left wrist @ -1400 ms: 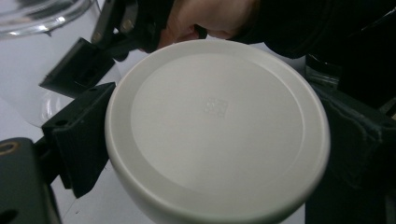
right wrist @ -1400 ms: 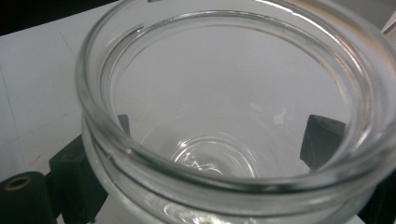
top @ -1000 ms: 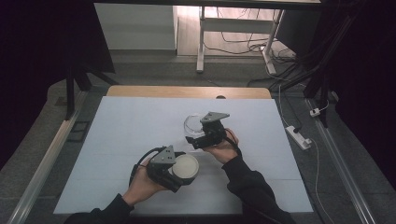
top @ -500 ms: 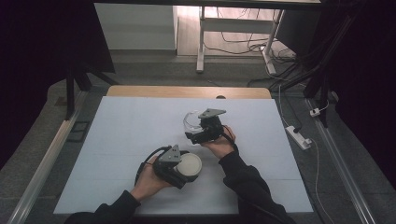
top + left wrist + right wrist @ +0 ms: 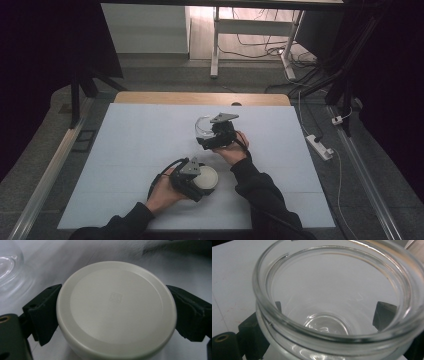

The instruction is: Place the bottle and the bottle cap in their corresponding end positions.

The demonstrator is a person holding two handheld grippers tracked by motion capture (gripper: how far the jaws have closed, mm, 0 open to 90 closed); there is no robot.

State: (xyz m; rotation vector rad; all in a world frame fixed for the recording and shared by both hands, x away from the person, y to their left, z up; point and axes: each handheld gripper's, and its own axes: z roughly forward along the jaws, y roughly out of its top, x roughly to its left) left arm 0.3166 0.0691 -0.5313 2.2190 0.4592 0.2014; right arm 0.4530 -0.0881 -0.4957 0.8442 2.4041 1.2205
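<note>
On the pale table (image 5: pixel 125 150), left gripper (image 5: pixel 192 182) jaws clamp a flat-lying lid (image 5: pixel 116 307); right gripper (image 5: pixel 210 135) jaws clasp an upright, mouth-up glass jar (image 5: pixel 337 300).

Both forearms are covered by long dark sleeves, the left sleeve (image 5: pixel 117 224) and the right sleeve (image 5: pixel 260 192), each ending at the wrist. The left gripper (image 5: pixel 192 175) is a black block topped by a grey three-cornered plate, with a black cable looping from its rear. The right gripper (image 5: pixel 210 136) is built alike, black with its own grey three-cornered plate on top. In the left gripper view the jaws are matt black, blocky and angular, one bearing small round screw holes, and a brass-coloured insert sits in the black body at lower left. The right gripper view has a similar brass-ringed hole
</note>
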